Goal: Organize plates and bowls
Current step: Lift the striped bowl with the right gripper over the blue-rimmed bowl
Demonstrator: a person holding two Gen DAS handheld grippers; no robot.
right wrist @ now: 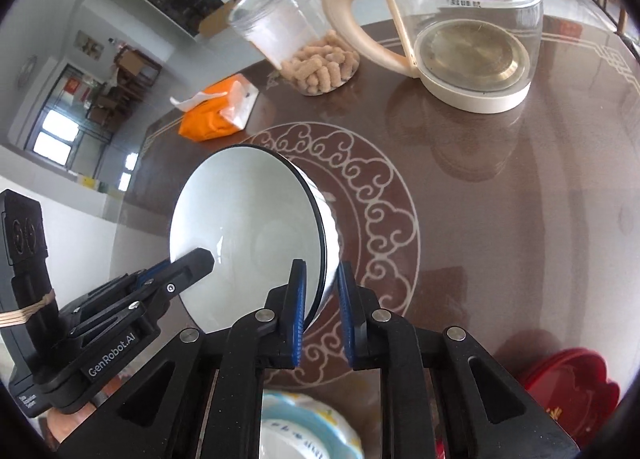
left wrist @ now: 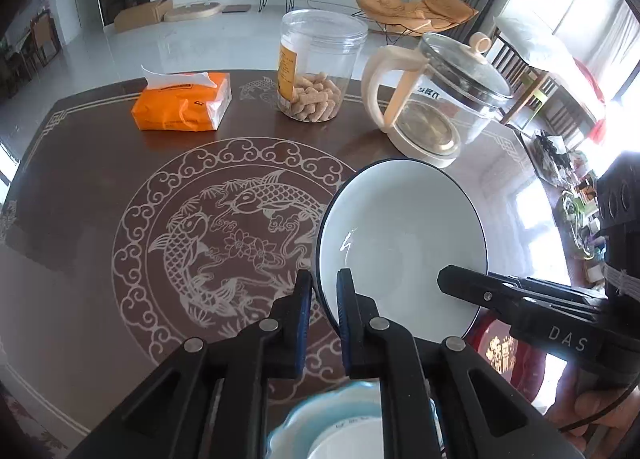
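A white bowl with a dark rim [left wrist: 404,247] is held tilted above the table, gripped by both grippers. My left gripper [left wrist: 325,287] is shut on the bowl's left rim. My right gripper [right wrist: 322,283] is shut on the opposite rim of the bowl [right wrist: 248,235]. The right gripper also shows in the left wrist view [left wrist: 460,283], and the left gripper shows in the right wrist view [right wrist: 200,261]. A light blue plate with a white bowl on it [left wrist: 344,431] lies just below the grippers; it also shows in the right wrist view [right wrist: 308,431].
The brown table [left wrist: 100,187] has a fish pattern. On it stand an orange tissue pack [left wrist: 184,103], a clear snack jar [left wrist: 316,67] and a glass kettle [left wrist: 432,99]. A red dish [right wrist: 568,387] lies at the near right.
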